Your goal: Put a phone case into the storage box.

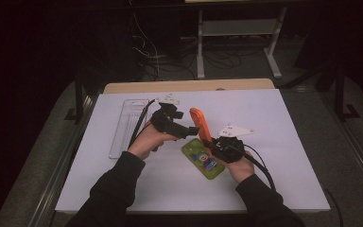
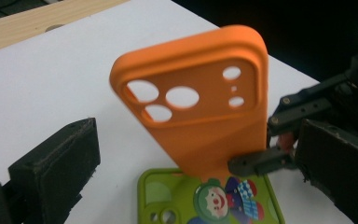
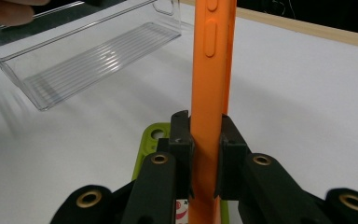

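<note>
Right gripper (image 3: 204, 154) was clamped on the orange phone case (image 3: 212, 70), pads pinching its lower edge from both sides. Case stood upright, edge-on in the right gripper view, side buttons near top centre of that frame. In the high view the right gripper (image 1: 212, 141) sat just right of centre, case (image 1: 200, 124) rising up and left from it, tilted slightly. Right hand (image 1: 238, 165) gripped the body from below, forearm entering from the bottom right, cable looping off to the right.

Left gripper (image 2: 186, 154) was released: jaws wide apart at the lower left and lower right of its own view, nothing between the pads. The case's back (image 2: 200, 102) faced it, camera cutouts up top. In the high view the left gripper (image 1: 191, 130) pointed right toward the case, tips near it; contact couldn't be confirmed from that angle, probably just short. Left hand (image 1: 149, 139) was wrapped round the handle, wrist raised off the table, forearm coming in from the bottom left.

Green phone case (image 1: 203, 158) with a cartoon clown print lay flat on the white table (image 1: 274, 179), directly below the orange one, partly under the right gripper. Clear plastic tray (image 1: 128, 125) lay at the upper left of the sheet, well apart from both cases.
</note>
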`<state>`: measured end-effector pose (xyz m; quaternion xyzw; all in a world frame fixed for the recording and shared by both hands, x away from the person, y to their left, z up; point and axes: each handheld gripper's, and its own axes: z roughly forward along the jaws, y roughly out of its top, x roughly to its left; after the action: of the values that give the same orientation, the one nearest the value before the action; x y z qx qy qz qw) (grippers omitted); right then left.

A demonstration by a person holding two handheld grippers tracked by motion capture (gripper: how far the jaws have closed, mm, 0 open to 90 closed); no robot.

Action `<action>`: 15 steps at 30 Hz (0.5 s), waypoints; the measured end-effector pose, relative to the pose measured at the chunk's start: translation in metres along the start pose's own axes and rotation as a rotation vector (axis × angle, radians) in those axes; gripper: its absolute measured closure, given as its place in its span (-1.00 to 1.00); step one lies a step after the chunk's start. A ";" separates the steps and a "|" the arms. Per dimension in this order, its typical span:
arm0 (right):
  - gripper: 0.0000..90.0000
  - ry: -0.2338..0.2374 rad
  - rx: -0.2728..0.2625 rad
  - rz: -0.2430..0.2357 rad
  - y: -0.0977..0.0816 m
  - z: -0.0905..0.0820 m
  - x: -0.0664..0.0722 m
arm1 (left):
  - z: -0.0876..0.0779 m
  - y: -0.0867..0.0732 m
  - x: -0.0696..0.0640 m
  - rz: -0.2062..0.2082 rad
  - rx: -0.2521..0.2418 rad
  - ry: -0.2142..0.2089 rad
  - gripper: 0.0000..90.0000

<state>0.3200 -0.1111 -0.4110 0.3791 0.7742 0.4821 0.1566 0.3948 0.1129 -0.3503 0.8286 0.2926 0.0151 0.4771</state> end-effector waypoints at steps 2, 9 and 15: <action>0.73 0.003 -0.005 -0.004 0.000 0.000 0.001 | 0.003 0.000 0.001 -0.002 0.003 -0.002 -1.00; 0.74 0.020 -0.018 -0.004 0.001 0.000 0.004 | 0.011 0.000 0.003 -0.006 -0.018 -0.011 -1.00; 0.74 0.031 -0.022 -0.010 0.002 0.001 0.006 | 0.016 -0.001 0.003 -0.028 -0.054 -0.024 -1.00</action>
<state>0.3169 -0.1055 -0.4087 0.3661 0.7730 0.4957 0.1509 0.4019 0.1021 -0.3604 0.8114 0.2979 0.0065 0.5029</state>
